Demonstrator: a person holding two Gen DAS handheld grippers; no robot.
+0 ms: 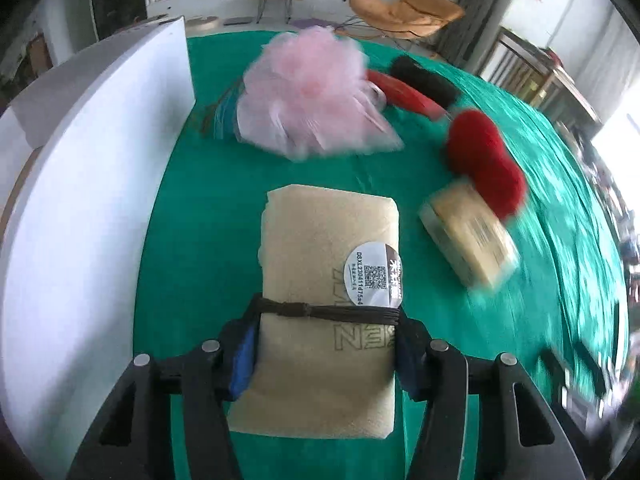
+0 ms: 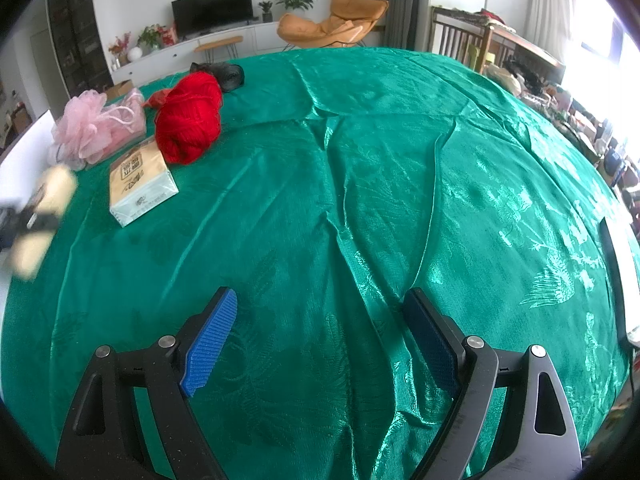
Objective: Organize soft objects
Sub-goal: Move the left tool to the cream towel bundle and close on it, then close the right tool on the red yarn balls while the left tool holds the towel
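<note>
Across the whole table lies a wrinkled green cloth [image 2: 360, 168], the largest thing in both views. Along its left edge stands a white board [image 1: 80, 208], upright. Near the board sits a pink mesh bath puff [image 1: 304, 92] in a clear bag (its outline is blurred in the left wrist view). Right of the puff rests a red yarn skein [image 2: 188, 120], with a black yarn skein [image 2: 224, 74] just behind it, and a wrapped tissue pack [image 2: 140, 184] lies touching or just beside the red skein on the near side.

Held up above the cloth near the board is a folded beige towel [image 1: 328, 248], bound with a dark cord and bearing a round sticker [image 1: 374, 272]. The left gripper [image 1: 326, 344] clamps it, one blue pad pressed against each long side.

The right gripper [image 2: 320, 336] is over bare cloth, well apart from the objects, its jaws spread wide with nothing between them.
</note>
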